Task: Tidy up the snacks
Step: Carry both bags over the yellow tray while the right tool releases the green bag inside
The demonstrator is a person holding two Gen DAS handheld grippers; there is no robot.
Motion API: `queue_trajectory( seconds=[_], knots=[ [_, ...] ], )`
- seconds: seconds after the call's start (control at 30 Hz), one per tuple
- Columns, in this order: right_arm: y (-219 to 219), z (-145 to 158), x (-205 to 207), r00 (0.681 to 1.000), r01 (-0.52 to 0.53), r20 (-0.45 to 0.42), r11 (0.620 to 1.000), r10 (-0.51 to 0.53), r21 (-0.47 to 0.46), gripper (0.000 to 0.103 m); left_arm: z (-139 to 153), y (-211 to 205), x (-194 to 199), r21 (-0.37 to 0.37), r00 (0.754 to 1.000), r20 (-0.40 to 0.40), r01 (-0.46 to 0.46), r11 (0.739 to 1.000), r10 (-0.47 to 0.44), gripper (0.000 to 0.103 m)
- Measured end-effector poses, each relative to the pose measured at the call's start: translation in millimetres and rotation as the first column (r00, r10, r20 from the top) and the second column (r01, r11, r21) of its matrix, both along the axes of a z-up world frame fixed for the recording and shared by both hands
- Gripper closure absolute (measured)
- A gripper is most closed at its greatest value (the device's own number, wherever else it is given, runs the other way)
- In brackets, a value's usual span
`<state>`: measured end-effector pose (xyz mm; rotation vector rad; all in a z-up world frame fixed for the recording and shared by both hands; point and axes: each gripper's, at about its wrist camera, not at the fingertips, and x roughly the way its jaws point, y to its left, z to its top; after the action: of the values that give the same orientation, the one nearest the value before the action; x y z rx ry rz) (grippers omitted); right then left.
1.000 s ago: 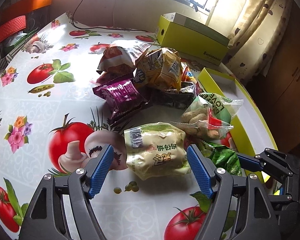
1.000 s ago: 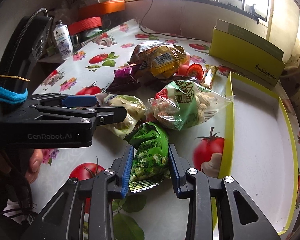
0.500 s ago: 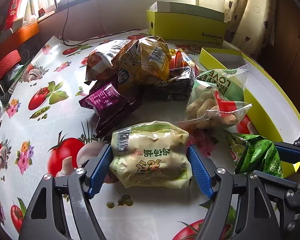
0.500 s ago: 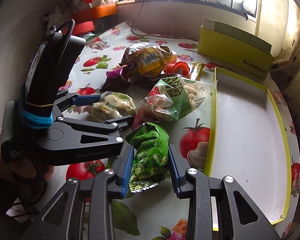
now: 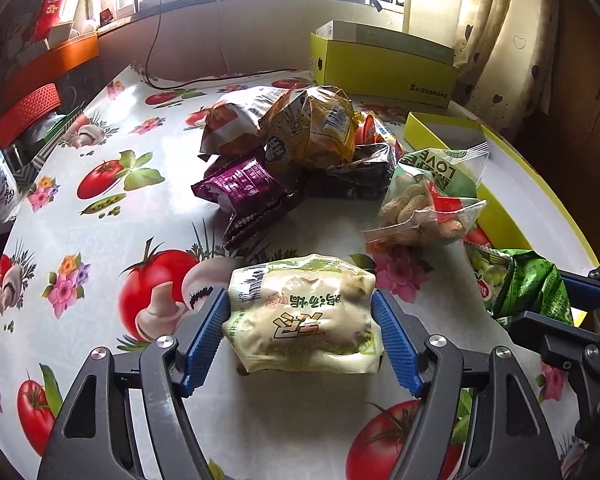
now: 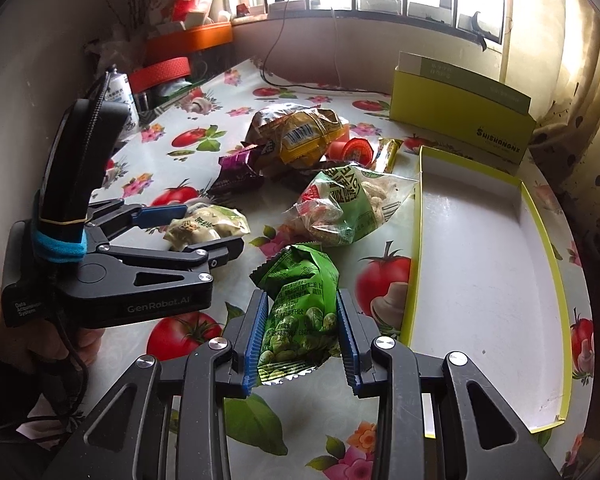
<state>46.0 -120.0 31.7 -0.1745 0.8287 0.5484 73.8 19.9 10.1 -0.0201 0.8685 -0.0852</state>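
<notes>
Lower centre, left wrist view: left gripper [image 5: 300, 336] pinches a pale yellow snack pack [image 5: 304, 316] between its blue pads, clamped on both sides. Lower centre, right wrist view: right gripper [image 6: 302, 336] clamps a green pea packet [image 6: 302, 304]. Mid-frame: peanut bag [image 6: 342, 208]. Right side: yellow tray [image 6: 548, 256] with a white floor. Farther up: heap of purple and gold packets [image 6: 296, 140] on the tomato-print tablecloth [image 6: 384, 280].

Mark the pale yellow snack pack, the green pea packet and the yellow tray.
pale yellow snack pack [image 5: 302, 314], left wrist view, printed front.
green pea packet [image 6: 302, 300], right wrist view, mid front.
yellow tray [image 6: 414, 260], right wrist view, left wall.
</notes>
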Motion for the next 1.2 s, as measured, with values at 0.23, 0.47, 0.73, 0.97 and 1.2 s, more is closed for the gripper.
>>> queue_trajectory(
  seconds=[0.23,0.47,0.73,0.97,1.2],
  knots=[
    [-3.3,10.0,-6.4,1.000,0.010,0.026,1.000,-0.010,0.022,0.072,17.4,4.0,-15.3,-0.038,0.999,0.038,0.000,0.999,0.001,0.030],
    [-13.4,21.0,-12.2,0.997,0.039,0.058,0.999,-0.041,0.036,0.072,38.3,-8.8,-25.1,-0.060,0.996,0.082,0.044,0.997,-0.039,0.030],
    [-39.6,26.9,-10.0,0.991,0.111,0.076,0.993,-0.114,0.044,0.072,54.4,-40.5,-20.9,-0.070,0.986,0.113,0.132,0.989,-0.123,0.030],
    [-71.9,26.0,0.8,0.977,0.195,0.076,0.979,-0.199,0.051,0.072,63.8,-70.6,-11.9,-0.066,0.971,0.131,0.208,0.976,-0.199,0.030],
    [-105.3,17.1,11.8,0.958,0.278,0.057,0.960,-0.280,0.045,0.072,65.7,-99.0,-1.1,-0.079,0.956,0.130,0.275,0.958,-0.264,0.030]
  ],
)
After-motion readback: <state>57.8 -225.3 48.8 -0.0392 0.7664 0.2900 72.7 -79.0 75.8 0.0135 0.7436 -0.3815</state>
